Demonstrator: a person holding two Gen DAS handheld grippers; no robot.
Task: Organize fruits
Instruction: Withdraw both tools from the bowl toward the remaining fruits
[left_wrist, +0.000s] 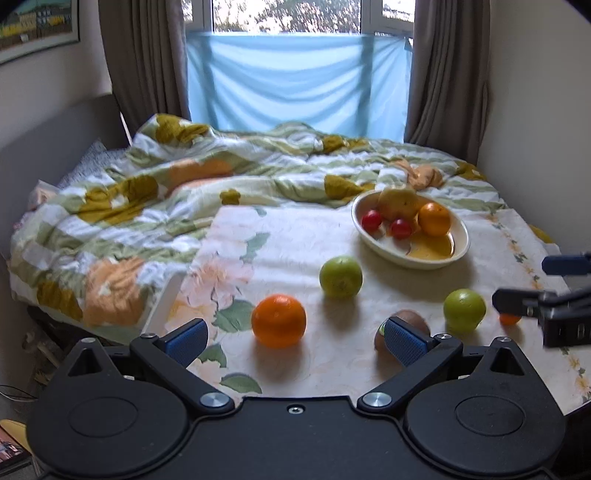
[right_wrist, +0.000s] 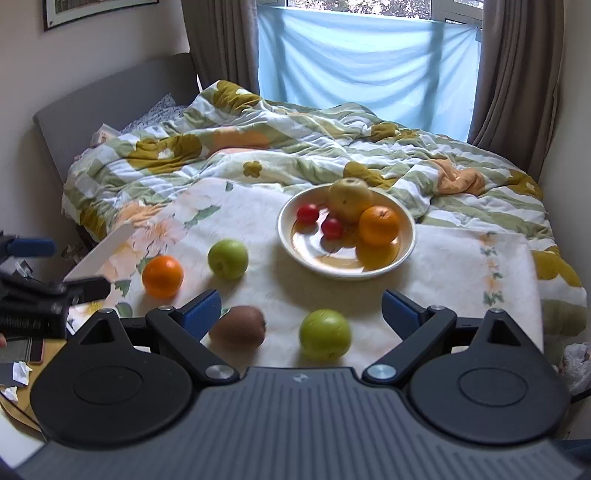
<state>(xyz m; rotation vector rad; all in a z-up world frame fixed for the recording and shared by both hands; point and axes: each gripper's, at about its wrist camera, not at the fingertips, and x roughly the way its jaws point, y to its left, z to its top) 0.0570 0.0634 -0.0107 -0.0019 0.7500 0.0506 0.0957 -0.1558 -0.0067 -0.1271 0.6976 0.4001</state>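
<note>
My left gripper (left_wrist: 295, 339) is open over the near edge of the floral cloth (left_wrist: 280, 236), with an orange (left_wrist: 279, 320) just beyond the gap between its fingers. A kiwi (left_wrist: 415, 319) is partly hidden by its right finger. Two green apples (left_wrist: 340, 277) (left_wrist: 464, 311) lie farther out. My right gripper (right_wrist: 301, 312) is open and holds nothing; a green apple (right_wrist: 325, 334) and the kiwi (right_wrist: 238, 326) sit in front of it. The cream bowl (right_wrist: 347, 273) holds a pear, an orange and two small red fruits.
A rumpled flowered quilt (left_wrist: 147, 192) covers the bed behind the cloth. A small orange fruit (left_wrist: 509, 318) shows beside the right gripper (left_wrist: 519, 282) in the left wrist view. Walls and curtains close in both sides. Clutter lies on the floor at lower left (right_wrist: 18, 373).
</note>
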